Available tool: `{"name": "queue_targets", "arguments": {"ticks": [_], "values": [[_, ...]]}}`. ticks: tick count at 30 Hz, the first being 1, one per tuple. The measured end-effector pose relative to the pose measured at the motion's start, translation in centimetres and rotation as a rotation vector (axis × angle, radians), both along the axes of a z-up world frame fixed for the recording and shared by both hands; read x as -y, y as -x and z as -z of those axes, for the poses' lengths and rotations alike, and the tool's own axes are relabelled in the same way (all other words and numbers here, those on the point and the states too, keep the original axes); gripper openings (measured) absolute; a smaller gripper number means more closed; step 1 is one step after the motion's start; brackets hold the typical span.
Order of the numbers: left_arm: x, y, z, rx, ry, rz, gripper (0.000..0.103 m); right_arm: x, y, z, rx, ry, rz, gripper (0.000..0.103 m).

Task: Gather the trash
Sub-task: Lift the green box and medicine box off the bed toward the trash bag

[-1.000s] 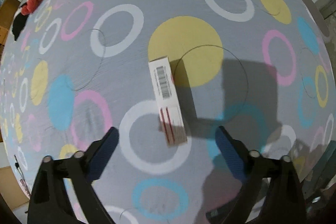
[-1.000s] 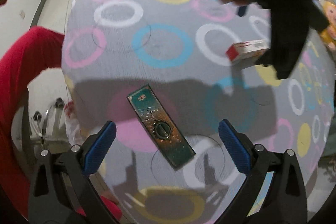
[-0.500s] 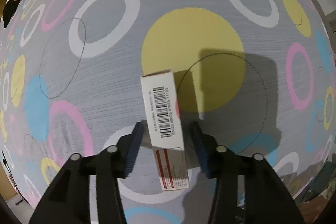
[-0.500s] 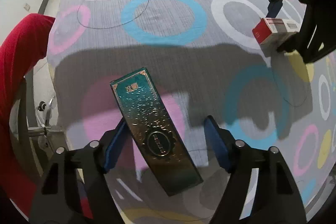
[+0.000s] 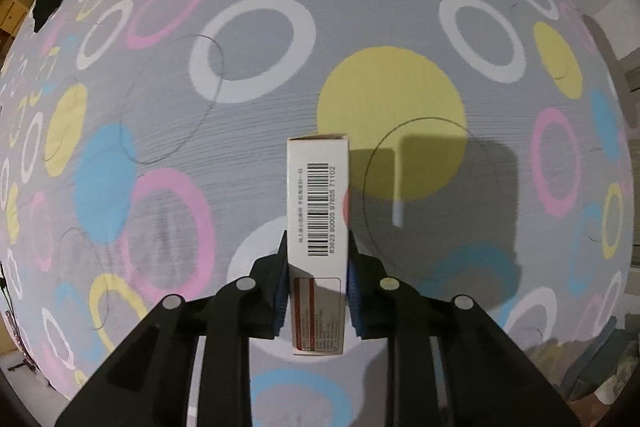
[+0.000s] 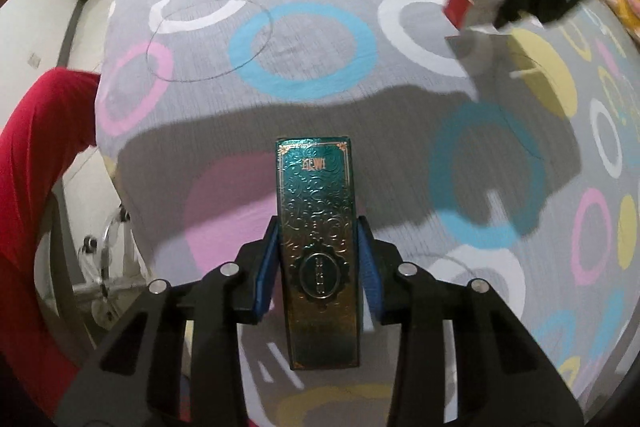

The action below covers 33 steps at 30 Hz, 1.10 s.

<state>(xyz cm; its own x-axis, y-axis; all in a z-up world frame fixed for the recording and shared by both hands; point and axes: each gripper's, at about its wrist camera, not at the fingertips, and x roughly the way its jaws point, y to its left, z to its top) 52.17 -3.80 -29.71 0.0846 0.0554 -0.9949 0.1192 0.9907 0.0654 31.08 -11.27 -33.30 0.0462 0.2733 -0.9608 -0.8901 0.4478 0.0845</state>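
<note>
Two boxes, one per claw: the left claw (image 5: pixel 316 291), pointing straight down, is clamped on the white barcode box (image 5: pixel 318 211) at frame centre, while the right claw (image 6: pixel 318 267), steeply tilted down, is closing its jaws around the green-gold box (image 6: pixel 318 247) mid-frame over the ringed bedcover (image 6: pixel 304 39).

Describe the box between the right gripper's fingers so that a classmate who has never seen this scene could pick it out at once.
Start from the grey sheet printed with coloured rings. Near its close edge, the right gripper is closing around a long narrow box. It is glossy teal-green with embossed gold scrollwork and an oval emblem, unlike the white and red box farther off.
</note>
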Motion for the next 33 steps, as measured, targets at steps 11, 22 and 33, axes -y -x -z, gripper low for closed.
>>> {"name": "queue_targets", "arguments": {"ticks": [11, 22, 33], "values": [[-4.8, 9.3, -9.5, 0.144, 0.025, -0.003, 0.024, 3.5, 2.4, -9.4, 0.160, -0.152, 0.356, 0.037], [-4.9, 23.7, -13.8, 0.195, 0.039, 0.000, 0.024, 4.8, 10.5, -18.4, 0.302, -0.225, 0.606, 0.036], [-3.6, 36.8, -14.6, 0.200, 0.091, 0.028, 0.024, 3.6, 19.0, -21.0, 0.315, -0.266, 0.640, 0.036]]}}
